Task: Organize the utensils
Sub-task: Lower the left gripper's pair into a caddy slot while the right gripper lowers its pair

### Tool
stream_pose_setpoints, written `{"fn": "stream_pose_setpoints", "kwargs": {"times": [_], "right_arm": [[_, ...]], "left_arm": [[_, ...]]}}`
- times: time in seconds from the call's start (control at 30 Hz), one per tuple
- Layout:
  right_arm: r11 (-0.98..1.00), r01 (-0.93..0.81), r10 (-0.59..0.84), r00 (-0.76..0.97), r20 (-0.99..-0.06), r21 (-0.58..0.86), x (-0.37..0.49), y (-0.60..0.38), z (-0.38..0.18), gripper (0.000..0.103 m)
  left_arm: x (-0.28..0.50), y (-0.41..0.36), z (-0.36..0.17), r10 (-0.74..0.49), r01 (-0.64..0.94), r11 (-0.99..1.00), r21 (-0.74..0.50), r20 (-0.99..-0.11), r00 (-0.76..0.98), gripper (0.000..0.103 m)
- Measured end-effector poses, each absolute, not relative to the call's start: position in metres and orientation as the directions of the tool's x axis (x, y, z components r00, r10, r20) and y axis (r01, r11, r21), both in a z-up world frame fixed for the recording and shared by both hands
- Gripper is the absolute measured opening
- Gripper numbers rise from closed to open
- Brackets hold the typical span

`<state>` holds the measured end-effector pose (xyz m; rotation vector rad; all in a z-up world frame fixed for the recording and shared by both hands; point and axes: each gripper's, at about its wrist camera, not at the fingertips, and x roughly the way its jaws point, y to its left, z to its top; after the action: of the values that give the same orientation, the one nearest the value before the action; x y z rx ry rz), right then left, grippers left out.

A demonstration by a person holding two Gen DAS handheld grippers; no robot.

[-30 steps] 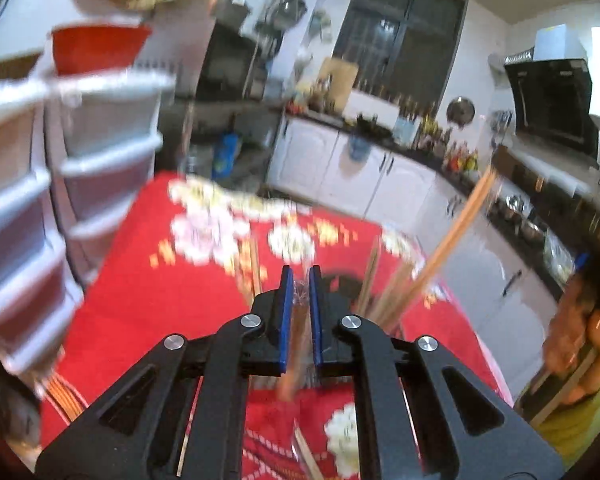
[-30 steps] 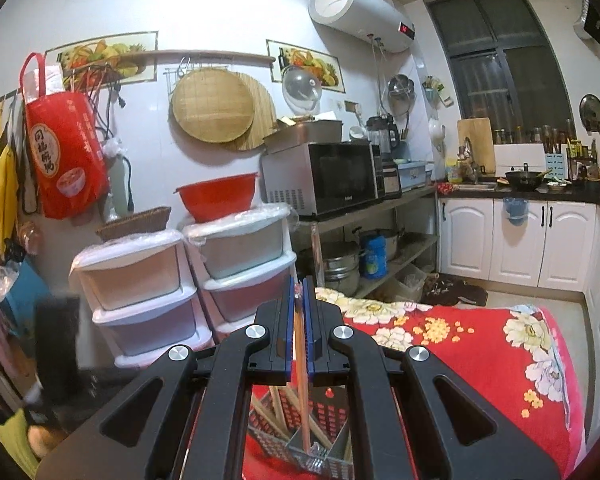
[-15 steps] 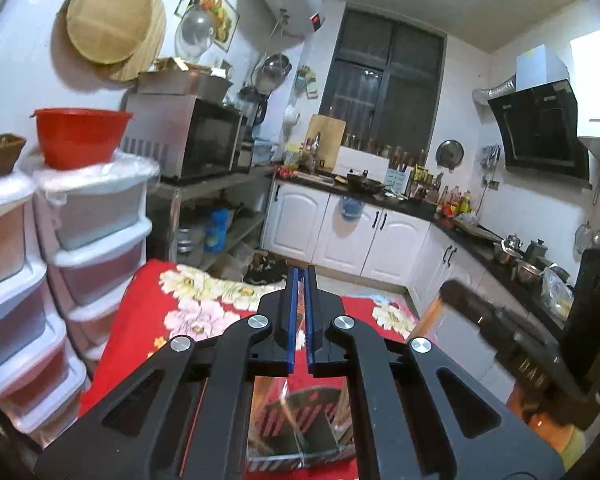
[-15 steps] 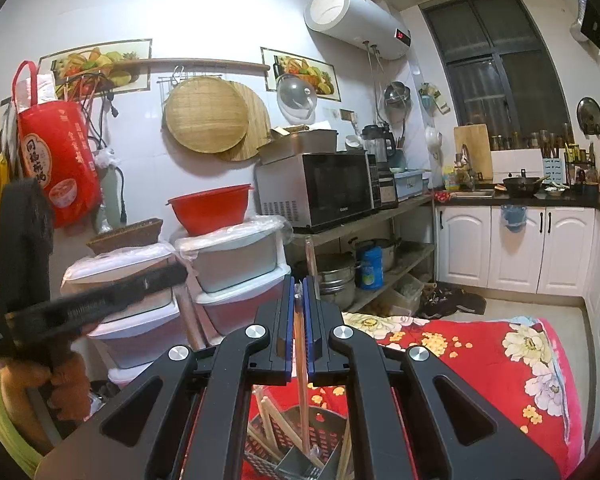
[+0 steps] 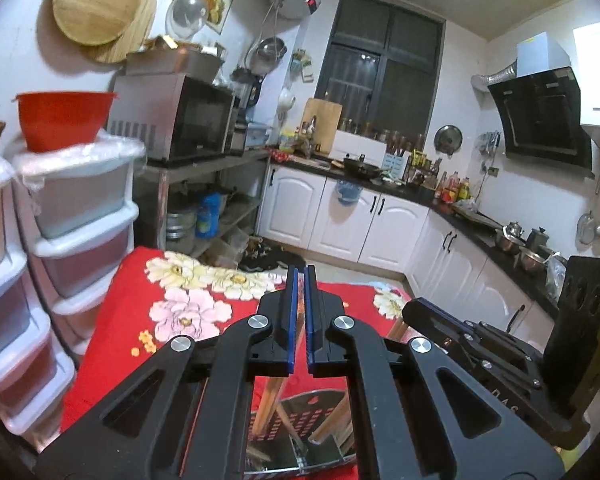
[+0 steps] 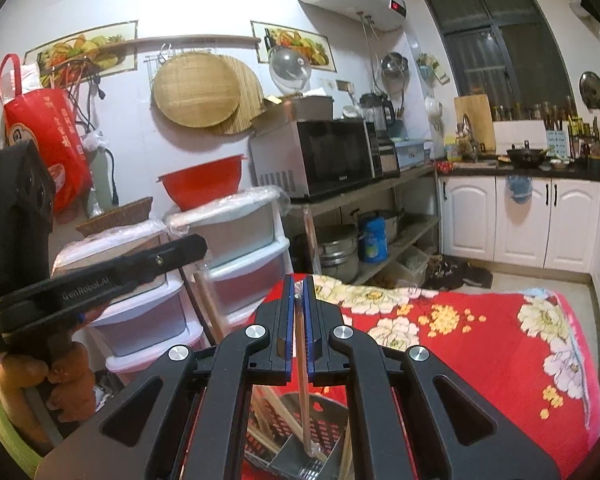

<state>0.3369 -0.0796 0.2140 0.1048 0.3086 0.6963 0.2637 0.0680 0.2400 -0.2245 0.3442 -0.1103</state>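
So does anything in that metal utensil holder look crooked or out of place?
Nothing spilled or damaged. The chopsticks in the metal holder lean at mixed angles rather than upright. The right gripper is shut on one chopstick, its lower end inside the holder.

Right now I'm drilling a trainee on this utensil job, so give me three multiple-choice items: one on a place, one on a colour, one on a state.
1. Where does the lower end of the chopstick in the right gripper sit?
A. in the perforated metal utensil holder
B. on the microwave
C. in a drawer

2. What colour is the basin on the plastic drawers?
A. blue
B. red
C. white

3. How are the right gripper's fingers?
A. wide open
B. shut on the chopstick
C. shut on nothing

Answers: 1 A, its tip rests inside the holder; 2 B, it is plainly red; 3 B, the blue pads pinch the stick.
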Motion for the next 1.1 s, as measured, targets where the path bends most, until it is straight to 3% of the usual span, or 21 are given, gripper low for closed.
{"fn": "stream_pose_setpoints", "kwargs": {"times": [0.57,1.1], "right_arm": [[0.773,-0.570,0.634,0.703,-0.322,0.278,0.343,-0.093,0.162,0.005],[0.792,-0.517,0.609,0.697,-0.377,0.323,0.329,-0.119,0.134,0.005]], "left_arm": [[0.271,0.070,0.174,-0.155,0.039,0.960,-0.278,-0.412,0.898,0.000],[0.260,0.071,0.158,-0.140,0.022,0.964,-0.265,-0.433,0.890,0.000]]}}
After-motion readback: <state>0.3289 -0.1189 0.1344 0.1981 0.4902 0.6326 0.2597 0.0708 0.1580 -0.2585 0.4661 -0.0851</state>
